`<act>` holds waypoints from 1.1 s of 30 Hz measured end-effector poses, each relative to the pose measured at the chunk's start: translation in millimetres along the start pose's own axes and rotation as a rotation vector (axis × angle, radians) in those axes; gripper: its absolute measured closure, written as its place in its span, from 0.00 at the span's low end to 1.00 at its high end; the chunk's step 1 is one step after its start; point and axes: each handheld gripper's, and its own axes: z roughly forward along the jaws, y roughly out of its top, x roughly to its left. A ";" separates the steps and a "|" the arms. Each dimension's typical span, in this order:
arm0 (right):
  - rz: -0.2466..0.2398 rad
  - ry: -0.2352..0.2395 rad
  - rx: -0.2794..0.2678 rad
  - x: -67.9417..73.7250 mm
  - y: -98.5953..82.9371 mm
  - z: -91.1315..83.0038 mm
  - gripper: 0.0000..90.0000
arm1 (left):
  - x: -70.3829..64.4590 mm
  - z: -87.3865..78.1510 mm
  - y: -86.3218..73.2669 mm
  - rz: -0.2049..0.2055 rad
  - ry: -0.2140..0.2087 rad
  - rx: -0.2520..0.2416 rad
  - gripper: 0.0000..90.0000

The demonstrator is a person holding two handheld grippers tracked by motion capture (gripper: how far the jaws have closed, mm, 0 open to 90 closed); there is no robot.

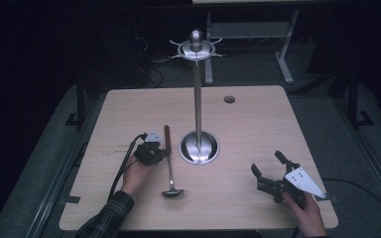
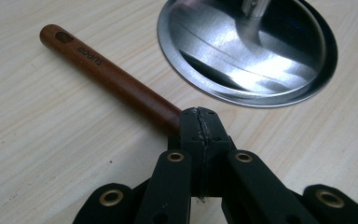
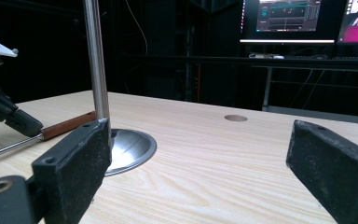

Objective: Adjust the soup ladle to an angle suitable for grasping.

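A ladle (image 1: 169, 163) lies flat on the table (image 1: 258, 129), left of centre, bowl toward the near edge, wooden handle pointing away. Just beside it stands a tall metal rack (image 1: 197, 99) with hooks at the top. The left gripper (image 1: 155, 151) has its jaws pressed together on the ladle where handle meets metal shaft. The right gripper (image 1: 267, 166) waits near the table's near right corner, jaws spread and empty. The ladle seems gripped but not lifted; hanging it likely remains. The left jaws hide the pinch point, and the hooks are small and dim.
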 end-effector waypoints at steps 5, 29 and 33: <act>0.000 0.000 -0.001 -0.3 0.0 0.0 0.07 | -13.7 -9.0 3.0 0.012 -0.051 0.004 1.00; 0.001 0.001 -0.001 -0.4 0.0 0.0 0.07 | -63.1 -17.4 -10.4 0.110 -0.170 0.206 1.00; 0.001 0.001 -0.001 -0.5 0.0 0.0 0.07 | -63.4 -18.2 -12.3 0.104 -0.170 0.209 1.00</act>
